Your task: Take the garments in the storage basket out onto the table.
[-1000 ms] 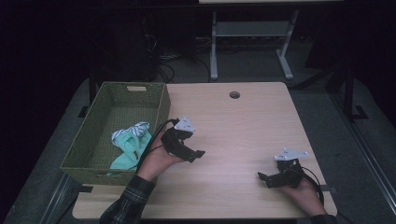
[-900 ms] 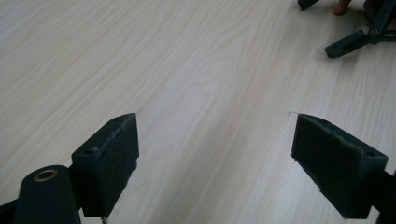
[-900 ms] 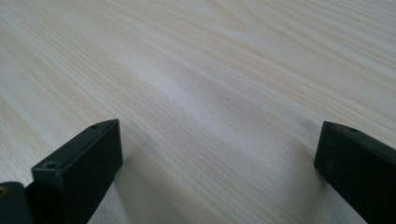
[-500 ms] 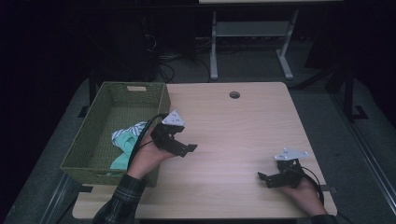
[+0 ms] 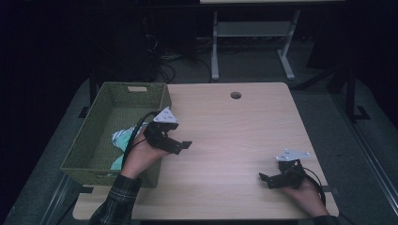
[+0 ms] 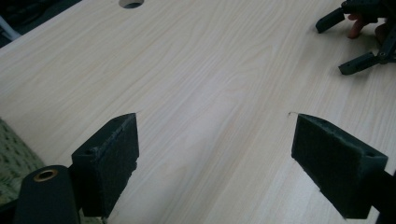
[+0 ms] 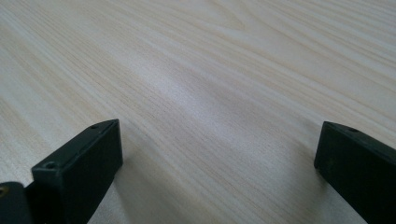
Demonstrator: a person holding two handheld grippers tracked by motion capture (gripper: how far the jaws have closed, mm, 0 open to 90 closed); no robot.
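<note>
A pale wooden table [image 5: 225,131] has a green woven basket [image 5: 101,140] standing on its left side. A white and teal cloth [image 5: 122,138] lies crumpled inside the basket. My left gripper [image 5: 180,143] hovers just right of the basket's near corner, jaws pointing right. In the left gripper view it [image 6: 217,158] is open over bare wood with nothing between its jaws. My right gripper [image 5: 265,180] rests low near the front right of the table. In the right gripper view it [image 7: 210,172] is open and empty too.
A round cable hole [image 5: 235,95] sits near the table's far edge. The left gripper view catches the other gripper [image 6: 364,32] at its top right and a bit of the basket [image 6: 11,158] at its bottom left. A white desk frame [image 5: 253,42] stands on the dark floor behind.
My left gripper has shifted a little left and away from me, closer to the basket's right wall, staying open. The right gripper has not moved.
</note>
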